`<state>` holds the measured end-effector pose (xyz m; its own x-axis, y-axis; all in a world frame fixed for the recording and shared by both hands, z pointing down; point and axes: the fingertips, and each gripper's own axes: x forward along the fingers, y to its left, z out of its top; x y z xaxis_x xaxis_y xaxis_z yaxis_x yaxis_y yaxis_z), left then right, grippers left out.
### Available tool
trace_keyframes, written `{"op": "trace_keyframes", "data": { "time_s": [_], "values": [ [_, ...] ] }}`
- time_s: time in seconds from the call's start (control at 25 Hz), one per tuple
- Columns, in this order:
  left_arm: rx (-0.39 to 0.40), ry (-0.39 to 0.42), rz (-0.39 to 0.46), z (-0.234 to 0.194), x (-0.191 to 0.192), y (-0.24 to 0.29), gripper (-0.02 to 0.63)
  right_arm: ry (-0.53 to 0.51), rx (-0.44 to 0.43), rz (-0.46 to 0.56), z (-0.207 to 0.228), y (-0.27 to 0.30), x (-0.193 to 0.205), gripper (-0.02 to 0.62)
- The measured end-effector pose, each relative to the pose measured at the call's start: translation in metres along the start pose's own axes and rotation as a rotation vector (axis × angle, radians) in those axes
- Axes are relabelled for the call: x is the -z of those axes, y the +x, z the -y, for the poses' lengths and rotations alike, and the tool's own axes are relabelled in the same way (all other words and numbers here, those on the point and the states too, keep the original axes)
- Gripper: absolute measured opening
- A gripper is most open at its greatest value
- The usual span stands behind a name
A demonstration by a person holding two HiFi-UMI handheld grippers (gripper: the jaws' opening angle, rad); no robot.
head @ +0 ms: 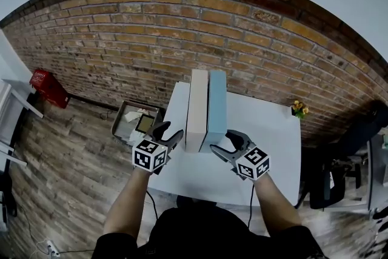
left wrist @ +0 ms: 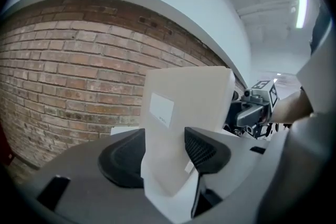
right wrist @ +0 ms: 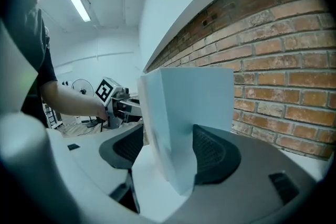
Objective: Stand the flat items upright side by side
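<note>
Seen from above, a white table stands against a red brick wall. Two flat, box-like slabs stand upright on it in its left half, side by side with their broad faces touching. They run from the far edge toward the middle. The cream item is on the left and the pale blue item on the right. Both are smooth, matte and rectangular with crisp corners. The cream one carries a small white label near its near end.

The left gripper is held at the near end of the cream item. Its jaws stand apart with that end between them, and the black, mesh-textured pads sit close beside the faces without clamping. The right gripper straddles the near end of the pale blue item in the same way. Its jaws are also parted, with the left pad a little clear of the slab.

Each gripper is dark moulded plastic and carries a cube of black-and-white square markers.

A small plant with yellow flowers sits at the table's far right corner. An open cardboard box lies on the wood-plank floor beside the left edge.
</note>
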<state>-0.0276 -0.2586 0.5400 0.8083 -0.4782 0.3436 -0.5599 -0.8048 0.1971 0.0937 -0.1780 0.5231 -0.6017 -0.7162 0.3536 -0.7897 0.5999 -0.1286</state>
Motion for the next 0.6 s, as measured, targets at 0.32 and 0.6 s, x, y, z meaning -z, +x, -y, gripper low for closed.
{"op": "trace_keyframes", "data": {
  "time_s": [0.32,0.6],
  "values": [
    [0.126,0.039,0.055,0.033,-0.007,-0.026,0.243,0.042,0.058,0.039,-0.008,-0.003,0.002,0.305],
    [0.122,0.138,0.010,0.051,-0.018,-0.016,0.260,0.049,0.009,0.066,-0.002,-0.003,-0.018,0.334]
  ]
}}
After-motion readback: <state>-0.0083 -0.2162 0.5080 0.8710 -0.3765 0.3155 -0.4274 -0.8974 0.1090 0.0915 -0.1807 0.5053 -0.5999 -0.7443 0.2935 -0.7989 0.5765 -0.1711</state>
